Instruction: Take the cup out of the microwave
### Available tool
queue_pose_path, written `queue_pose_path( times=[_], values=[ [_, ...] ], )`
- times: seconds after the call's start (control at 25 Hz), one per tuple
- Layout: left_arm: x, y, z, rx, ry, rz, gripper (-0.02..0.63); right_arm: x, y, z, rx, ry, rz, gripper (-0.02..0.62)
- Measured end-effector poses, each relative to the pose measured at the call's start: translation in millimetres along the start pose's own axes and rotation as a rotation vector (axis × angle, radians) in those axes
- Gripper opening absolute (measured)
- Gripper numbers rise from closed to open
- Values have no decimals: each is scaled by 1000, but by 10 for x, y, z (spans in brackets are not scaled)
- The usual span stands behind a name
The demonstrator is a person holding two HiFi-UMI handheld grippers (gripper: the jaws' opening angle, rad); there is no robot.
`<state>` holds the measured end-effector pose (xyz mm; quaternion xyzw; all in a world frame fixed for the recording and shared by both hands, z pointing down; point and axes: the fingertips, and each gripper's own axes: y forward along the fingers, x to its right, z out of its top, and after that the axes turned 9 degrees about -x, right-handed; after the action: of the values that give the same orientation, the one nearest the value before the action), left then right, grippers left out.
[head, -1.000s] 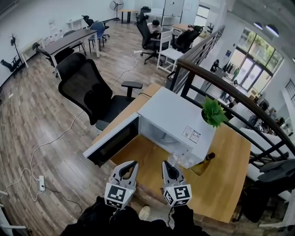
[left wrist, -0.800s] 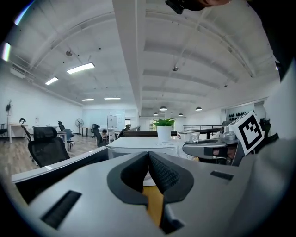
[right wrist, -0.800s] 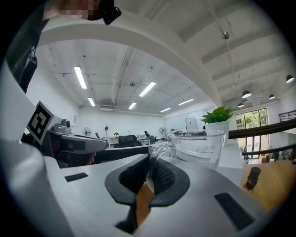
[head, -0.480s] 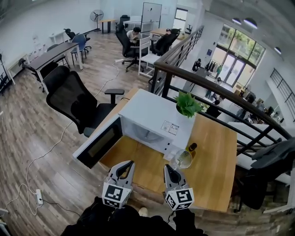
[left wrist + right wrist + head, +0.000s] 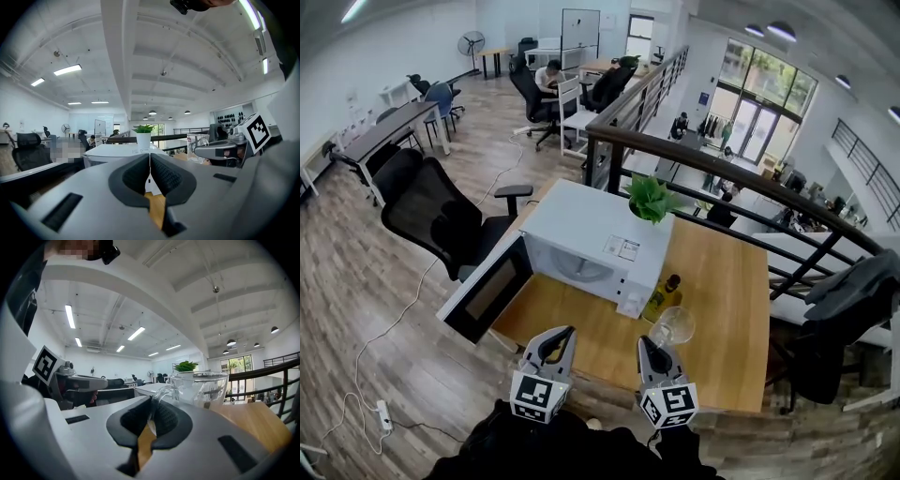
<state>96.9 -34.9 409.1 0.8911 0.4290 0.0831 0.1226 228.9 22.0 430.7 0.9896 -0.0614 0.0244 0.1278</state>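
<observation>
Above the desk (image 5: 722, 272), just right of the microwave (image 5: 581, 234) and outside it: cup (image 5: 672, 326), pinched by its handle in the nearly closed right gripper (image 5: 650, 347) jaws; left gripper (image 5: 557, 341) jaws together, empty. Best held level and set gently on bare desk, clear of the bottle (image 5: 663, 296). Sticker (image 5: 621, 248) on microwave too small to read.

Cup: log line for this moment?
cup: outside microwave | right gripper: shut on cup handle | left gripper: shut, empty | microwave door: open
</observation>
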Motion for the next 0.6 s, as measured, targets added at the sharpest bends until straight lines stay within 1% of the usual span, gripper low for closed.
queue_pose_path(
  times=[0.2,0.6],
  values=[
    [73,37,18,-1,12,-11,26,65,-69,-48,0,8,-15,18],
    [81,99,33,-4,19,-12,26,67,-24,-34,6,1,1,18]
  ],
)
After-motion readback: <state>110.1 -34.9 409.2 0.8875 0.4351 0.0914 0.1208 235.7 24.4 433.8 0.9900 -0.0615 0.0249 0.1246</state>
